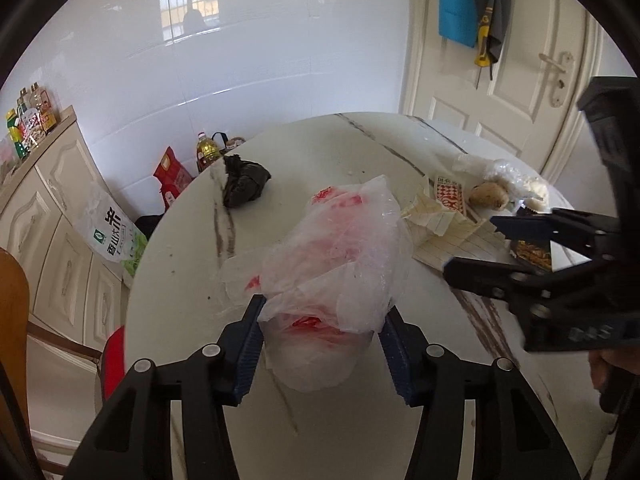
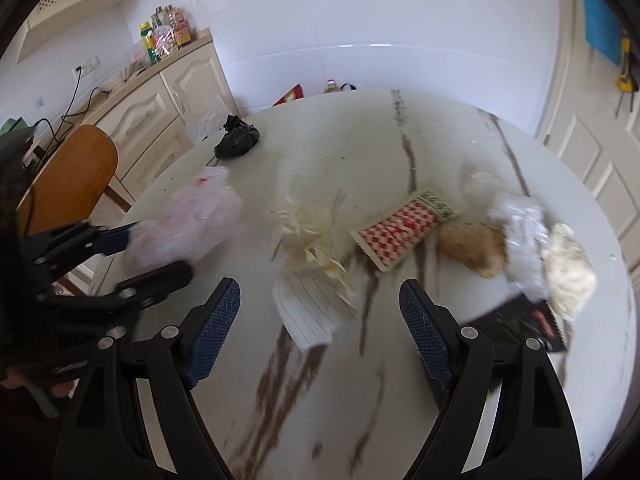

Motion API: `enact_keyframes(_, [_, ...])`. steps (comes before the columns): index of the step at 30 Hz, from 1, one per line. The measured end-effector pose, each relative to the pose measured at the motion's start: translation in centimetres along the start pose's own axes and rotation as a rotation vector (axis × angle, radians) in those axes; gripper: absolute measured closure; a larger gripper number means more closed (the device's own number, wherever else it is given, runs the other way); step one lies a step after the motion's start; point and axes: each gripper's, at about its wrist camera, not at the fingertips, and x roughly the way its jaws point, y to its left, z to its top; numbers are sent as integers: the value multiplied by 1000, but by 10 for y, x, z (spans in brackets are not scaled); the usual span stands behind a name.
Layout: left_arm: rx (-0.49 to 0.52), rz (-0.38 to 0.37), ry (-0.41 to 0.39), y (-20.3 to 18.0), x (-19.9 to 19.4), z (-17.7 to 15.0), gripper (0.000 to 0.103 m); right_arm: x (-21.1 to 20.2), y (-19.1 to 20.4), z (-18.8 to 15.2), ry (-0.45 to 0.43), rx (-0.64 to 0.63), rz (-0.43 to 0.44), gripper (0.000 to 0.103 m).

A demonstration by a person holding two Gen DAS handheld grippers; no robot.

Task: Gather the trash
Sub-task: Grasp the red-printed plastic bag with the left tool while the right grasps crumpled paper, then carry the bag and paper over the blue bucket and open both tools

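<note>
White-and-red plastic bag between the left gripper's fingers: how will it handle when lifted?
The plastic bag looks thin and crumpled, so probably floppy and light. The left gripper pads meet loose film, which may slip or compress. It likely sags.

We can't tell if the left gripper (image 1: 322, 322) pads actually press the white plastic bag (image 1: 332, 248), since the bag's folds cover the pad (image 1: 251, 344) faces. The right wrist view is smeared w/ motion blur: the crumpled paper (image 2: 308, 236) and lined sheet (image 2: 316, 312) go soft, the text unreadable. The dark packet (image 2: 524, 320) is half under the right gripper's finger. Labels on the bottles (image 2: 166, 34) on the counter are too small to read. In the left view the right gripper (image 1: 472, 248) is cut off at the frame edge.
</note>
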Motion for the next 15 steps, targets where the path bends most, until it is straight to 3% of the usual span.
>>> enact_keyframes(1, [2, 4, -6, 1, -4, -1, 52, 4, 2, 1, 6, -2, 5, 37])
enact_keyframes(3, [0, 0, -15, 1, -12, -3, 52, 11, 4, 2, 29, -8, 22, 73])
enact_keyframes(5, [-5, -3, -23, 0, -21, -3, 52, 13, 3, -2, 38, -10, 37, 85])
enact_keyframes(10, [2, -19, -70, -24, -57, -6, 52, -25, -1, -19, -40, -10, 49, 86])
enact_keyframes(15, [67, -79, -130, -89, -95, -2, 52, -93, -29, -46, -134, 34, 11, 86])
